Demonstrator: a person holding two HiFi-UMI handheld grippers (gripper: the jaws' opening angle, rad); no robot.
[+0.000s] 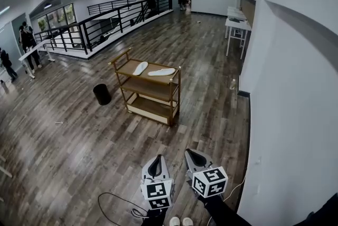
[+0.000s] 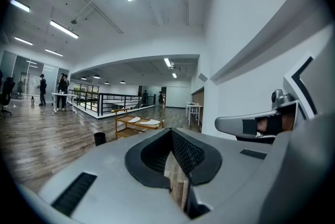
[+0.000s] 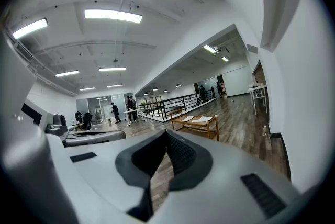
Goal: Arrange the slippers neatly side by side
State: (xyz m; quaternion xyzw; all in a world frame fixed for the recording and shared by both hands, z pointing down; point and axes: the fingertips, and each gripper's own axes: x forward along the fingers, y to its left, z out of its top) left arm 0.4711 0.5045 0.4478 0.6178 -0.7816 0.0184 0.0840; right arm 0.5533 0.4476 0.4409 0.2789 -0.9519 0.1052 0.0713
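Observation:
Two white slippers lie on the top shelf of a wooden cart [image 1: 171, 94] in the middle of the room. The left slipper [image 1: 140, 67] is angled and the right slipper [image 1: 161, 72] lies almost crosswise, so their toes splay apart. Both grippers hang far short of the cart, low in the head view. My left gripper [image 1: 156, 166] and right gripper [image 1: 196, 157] are shut with nothing in them. The left gripper view shows the left gripper [image 2: 171, 131] with its pads meeting, and the cart [image 2: 121, 124] far ahead. From the right gripper [image 3: 166, 133] the slippers [image 3: 203, 119] show small.
A black bin [image 1: 102, 94] stands left of the cart. A black railing [image 1: 105, 21] runs along the back left, with people behind it. White tables [image 1: 237, 24] line the right wall [image 1: 296, 93]. A cable [image 1: 113, 204] loops on the wooden floor near my feet.

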